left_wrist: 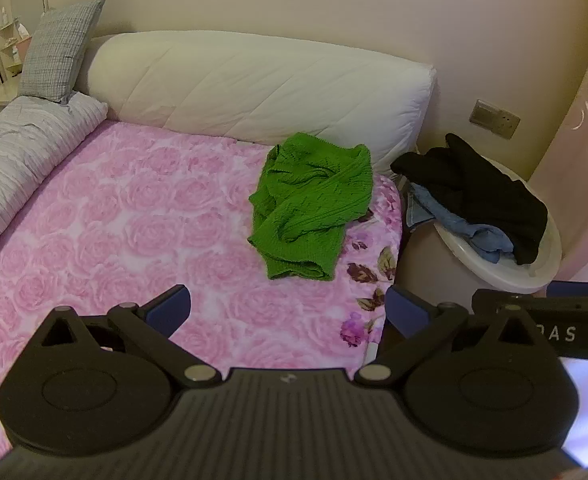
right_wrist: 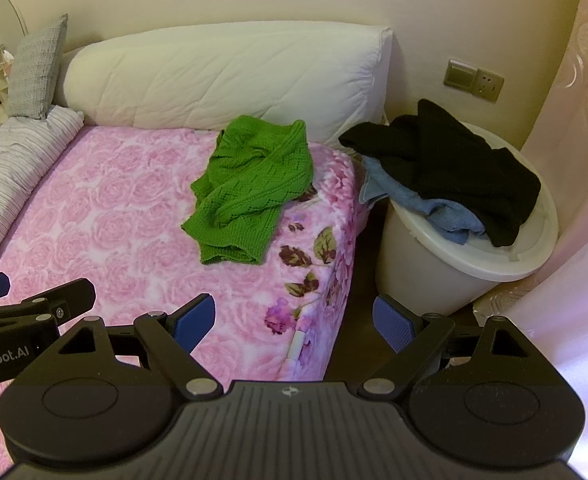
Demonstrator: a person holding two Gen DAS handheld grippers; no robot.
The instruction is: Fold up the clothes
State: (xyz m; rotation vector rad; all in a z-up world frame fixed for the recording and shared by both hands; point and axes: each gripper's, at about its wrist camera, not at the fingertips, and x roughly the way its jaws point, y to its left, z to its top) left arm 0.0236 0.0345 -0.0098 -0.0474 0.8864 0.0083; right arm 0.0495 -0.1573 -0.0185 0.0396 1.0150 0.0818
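The green sweater [left_wrist: 312,208] is lying crumpled on the pink bedspread [left_wrist: 133,220], in the right-centre of the left wrist view and just above centre in the right wrist view [right_wrist: 249,196], near the bed's right edge and just below the white headboard cushion [left_wrist: 253,84]. Its long axis is running from the upper right of the frame down toward the lower left, with the ribbed hem nearest the cameras. Beside the bed, at the right of the frame, a white basket [right_wrist: 446,264] is holding a black garment [right_wrist: 454,164] over a blue one [right_wrist: 442,212].

Both grippers are hovering well short of the sweater, clear of any cloth. The left gripper [left_wrist: 287,308] is showing its blue pads spread wide apart and holding nothing; the right gripper [right_wrist: 296,318] is likewise standing wide and holding nothing. The sweater is sitting ahead and slightly right of the left gripper, ahead and slightly left of the right, so neither looks clearly nearer; I judge the hem to be the closest edge for a first grasp
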